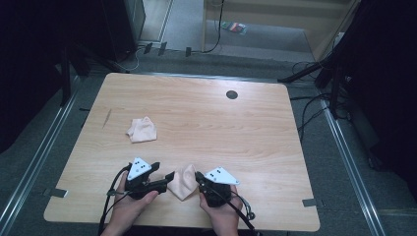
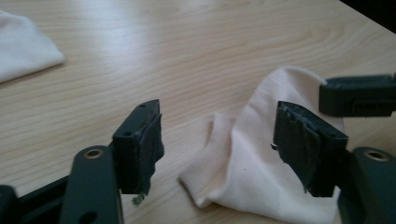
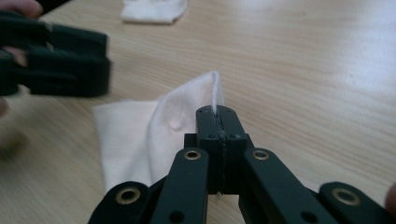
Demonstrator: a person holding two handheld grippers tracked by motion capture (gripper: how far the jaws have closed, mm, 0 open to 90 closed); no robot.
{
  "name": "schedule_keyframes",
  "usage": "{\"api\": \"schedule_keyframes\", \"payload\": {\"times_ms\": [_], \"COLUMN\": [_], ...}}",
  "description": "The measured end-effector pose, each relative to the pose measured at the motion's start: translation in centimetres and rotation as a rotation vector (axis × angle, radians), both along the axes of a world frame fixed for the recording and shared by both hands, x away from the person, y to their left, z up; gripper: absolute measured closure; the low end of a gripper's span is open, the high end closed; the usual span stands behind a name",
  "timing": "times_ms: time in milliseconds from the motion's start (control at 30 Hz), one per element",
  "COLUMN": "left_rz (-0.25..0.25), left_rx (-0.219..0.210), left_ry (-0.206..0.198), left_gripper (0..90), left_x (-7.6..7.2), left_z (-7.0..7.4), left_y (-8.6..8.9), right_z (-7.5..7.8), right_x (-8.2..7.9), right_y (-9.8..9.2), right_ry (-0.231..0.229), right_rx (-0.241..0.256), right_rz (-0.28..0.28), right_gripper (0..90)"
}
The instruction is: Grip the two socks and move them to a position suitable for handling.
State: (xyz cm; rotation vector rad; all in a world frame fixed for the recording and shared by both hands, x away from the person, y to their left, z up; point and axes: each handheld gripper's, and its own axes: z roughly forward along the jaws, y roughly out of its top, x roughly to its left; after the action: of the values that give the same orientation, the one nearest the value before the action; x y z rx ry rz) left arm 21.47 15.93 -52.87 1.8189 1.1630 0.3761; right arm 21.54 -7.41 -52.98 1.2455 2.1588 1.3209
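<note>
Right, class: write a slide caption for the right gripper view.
Right gripper pinches a cream sock on the wooden table.

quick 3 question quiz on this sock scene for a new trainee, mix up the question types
1. True or false: the right gripper is shut on the near sock.
2. How do the jaws of the left gripper stand? A) open, sock cuff between them B) clamped on the cuff C) resting on the far sock
3. Fill in: the far sock lies on the table toward its ___ side in the high view.

Key:
1. True; a fold of fabric is pinched between the jaws.
2. A
3. left
</note>
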Motion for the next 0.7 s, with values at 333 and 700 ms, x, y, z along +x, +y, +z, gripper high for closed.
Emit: {"api": "schedule_keyframes", "payload": {"times_ms": [333, 700], "left_rz": [-0.125, -0.223], "left_rx": [-0.013, -0.051], "left_ry": [0.000, -0.023], "left_gripper": [39.1, 87.9], "left_x": [-0.2, 0.3], "left_z": [-0.3, -0.7], "left_y": [-1.3, -0.8], "right_z": [1.0, 1.2], "right_x": [-1.3, -1.7], "right_y": [0.6, 1.0], "right_ry": [-0.068, -0.108], "right_rx": [0.047, 0.059], "right_rz": [0.090, 0.140], "right_gripper": [90.0, 90.0]}}
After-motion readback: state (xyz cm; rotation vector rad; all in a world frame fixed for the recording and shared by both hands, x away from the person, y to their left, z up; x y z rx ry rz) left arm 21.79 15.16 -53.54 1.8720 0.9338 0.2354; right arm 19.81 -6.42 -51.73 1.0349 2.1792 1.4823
